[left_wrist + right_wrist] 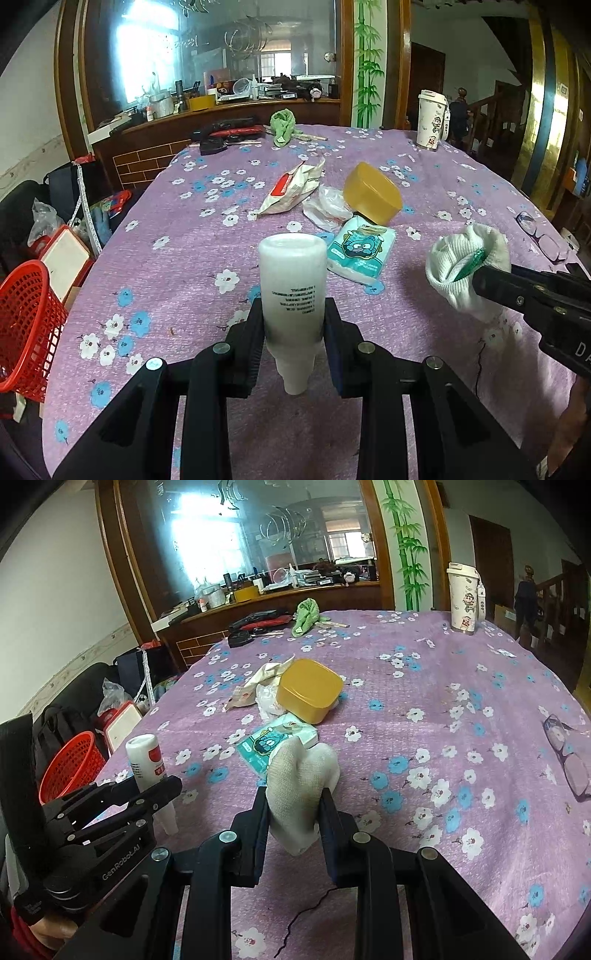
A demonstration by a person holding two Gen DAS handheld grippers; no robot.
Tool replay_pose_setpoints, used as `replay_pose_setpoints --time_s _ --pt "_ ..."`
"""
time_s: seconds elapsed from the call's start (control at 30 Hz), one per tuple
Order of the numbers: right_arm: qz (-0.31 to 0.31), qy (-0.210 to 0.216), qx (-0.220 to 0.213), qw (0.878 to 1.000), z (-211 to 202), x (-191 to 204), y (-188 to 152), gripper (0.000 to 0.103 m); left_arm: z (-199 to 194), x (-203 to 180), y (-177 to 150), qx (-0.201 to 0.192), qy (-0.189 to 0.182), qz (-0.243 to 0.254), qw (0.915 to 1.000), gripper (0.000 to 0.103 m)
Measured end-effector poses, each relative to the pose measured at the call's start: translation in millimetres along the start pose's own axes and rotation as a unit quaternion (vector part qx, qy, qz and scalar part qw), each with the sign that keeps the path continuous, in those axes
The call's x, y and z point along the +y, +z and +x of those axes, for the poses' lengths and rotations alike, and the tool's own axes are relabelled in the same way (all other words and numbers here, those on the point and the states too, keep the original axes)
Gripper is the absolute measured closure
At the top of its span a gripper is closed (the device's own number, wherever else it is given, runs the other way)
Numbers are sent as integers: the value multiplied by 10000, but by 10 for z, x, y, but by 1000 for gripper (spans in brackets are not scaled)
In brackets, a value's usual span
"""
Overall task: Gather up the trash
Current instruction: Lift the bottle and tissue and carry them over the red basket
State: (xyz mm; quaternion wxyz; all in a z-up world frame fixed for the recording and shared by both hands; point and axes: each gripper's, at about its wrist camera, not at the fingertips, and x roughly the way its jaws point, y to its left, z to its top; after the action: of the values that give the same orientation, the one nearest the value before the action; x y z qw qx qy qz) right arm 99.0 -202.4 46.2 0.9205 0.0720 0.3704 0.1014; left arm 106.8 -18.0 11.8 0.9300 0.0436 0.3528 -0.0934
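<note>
My left gripper (293, 325) is shut on a white plastic bottle (291, 288), held above the purple flowered tablecloth (177, 258); the bottle also shows in the right wrist view (147, 768). My right gripper (295, 808) is shut on a white sock (301, 786) with a green item inside (469, 264). Ahead on the table lie a crumpled snack wrapper (291, 188), a white plastic bag (327, 206), a teal tissue pack (360, 251) and a tilted yellow tub (371, 194).
A red mesh basket (26, 325) stands off the table's left edge, also in the right wrist view (70, 764). Glasses (569, 753) lie at the right. A lidded cup (430, 120), a green cloth (282, 125) and dark tools (225, 134) sit at the far edge.
</note>
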Motion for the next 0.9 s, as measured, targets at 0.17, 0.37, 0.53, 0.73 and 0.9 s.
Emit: replay_pose_setpoints --time_s 0.17,0.37,0.53,0.73,0.9 --pt "-28 8 26 10000 14 33 -8 76 -20 31 0 -41 81 -3 10000 74" --pt "-76 20 55 10000 32 87 -16 76 -37 92 -19 -57 155 -50 9999 74" --pt "-125 32 79 9999 43 131 -14 76 -56 142 -41 -87 214 -77 9997 74" --pt "-197 25 106 9997 67 190 -13 76 -69 197 -55 -106 241 -115 9996 74" --pt "-268 30 136 9995 83 245 -16 76 -81 254 -70 -114 245 -152 9995 74"
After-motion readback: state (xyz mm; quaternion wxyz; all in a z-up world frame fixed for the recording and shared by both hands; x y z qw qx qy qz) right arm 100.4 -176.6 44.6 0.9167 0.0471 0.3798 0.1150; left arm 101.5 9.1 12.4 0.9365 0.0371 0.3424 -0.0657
